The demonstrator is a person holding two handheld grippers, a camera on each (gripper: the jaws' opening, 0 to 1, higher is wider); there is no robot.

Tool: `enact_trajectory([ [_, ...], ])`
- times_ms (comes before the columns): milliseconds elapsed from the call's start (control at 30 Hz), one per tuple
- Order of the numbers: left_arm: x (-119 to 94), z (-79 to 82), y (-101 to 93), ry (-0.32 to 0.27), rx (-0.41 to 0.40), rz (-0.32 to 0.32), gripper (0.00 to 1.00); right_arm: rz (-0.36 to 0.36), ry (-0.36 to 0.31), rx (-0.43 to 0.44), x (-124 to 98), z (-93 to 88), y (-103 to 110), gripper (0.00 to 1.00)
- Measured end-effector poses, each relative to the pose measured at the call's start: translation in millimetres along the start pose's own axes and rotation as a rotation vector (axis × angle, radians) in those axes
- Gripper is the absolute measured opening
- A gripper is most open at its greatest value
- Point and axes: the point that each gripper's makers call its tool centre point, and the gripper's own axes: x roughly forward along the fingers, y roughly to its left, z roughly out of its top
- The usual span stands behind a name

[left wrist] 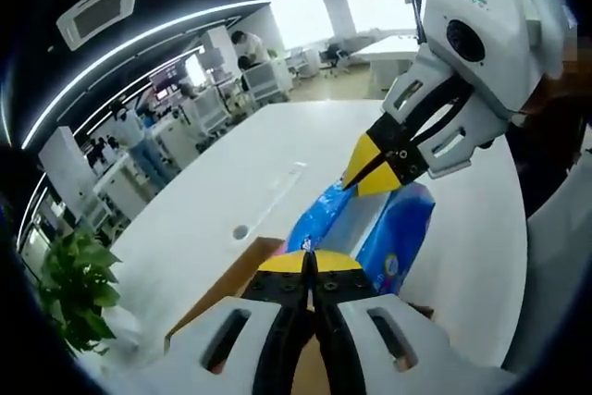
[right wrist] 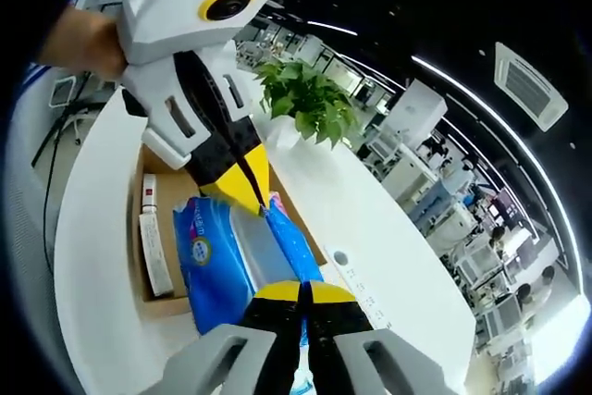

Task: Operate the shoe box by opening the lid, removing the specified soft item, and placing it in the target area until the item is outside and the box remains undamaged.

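- Two grippers hold one blue soft pack between them: the left gripper point(left wrist: 310, 265) is clenched on one end of the blue tissue pack point(left wrist: 393, 228), and the right gripper point(right wrist: 301, 291) is clenched on the opposite end point(right wrist: 227, 261).
- Each gripper also shows in the other's view, yellow tips pinched tight on the plastic wrap.
- The step in hand looks like the removal: the pack seems raised above the open brown shoe box point(right wrist: 157, 307) rather than lying in it, though how far it clears the rim I cannot tell.
- The box sits near one edge of the white tabletop point(left wrist: 277, 150), close to the potted plant point(right wrist: 310, 99) at that end; its lid is already off or folded away, and I cannot see where.
- Inside the box, along one wall, lie two slim white packets point(right wrist: 153, 238) with red print; what they hold is too small to read.
- Next, by my judgement, both grippers should carry the pack sideways together, level and at equal pace so the wrap is not torn, then lower it onto bare tabletop beside the box and release.
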Motion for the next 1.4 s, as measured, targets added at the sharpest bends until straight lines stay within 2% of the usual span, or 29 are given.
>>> enact_trajectory([
  [833, 29, 33.5, -39.3, -0.031, 0.008, -0.074, 0.00, -0.071, 0.036, 0.035, -35, -43.1, -23, 0.00],
  [1400, 59, 52.8, -68.3, -0.031, 0.021, -0.140, 0.00, -0.104, 0.072, 0.035, -53, -80.2, -40, 0.00],
])
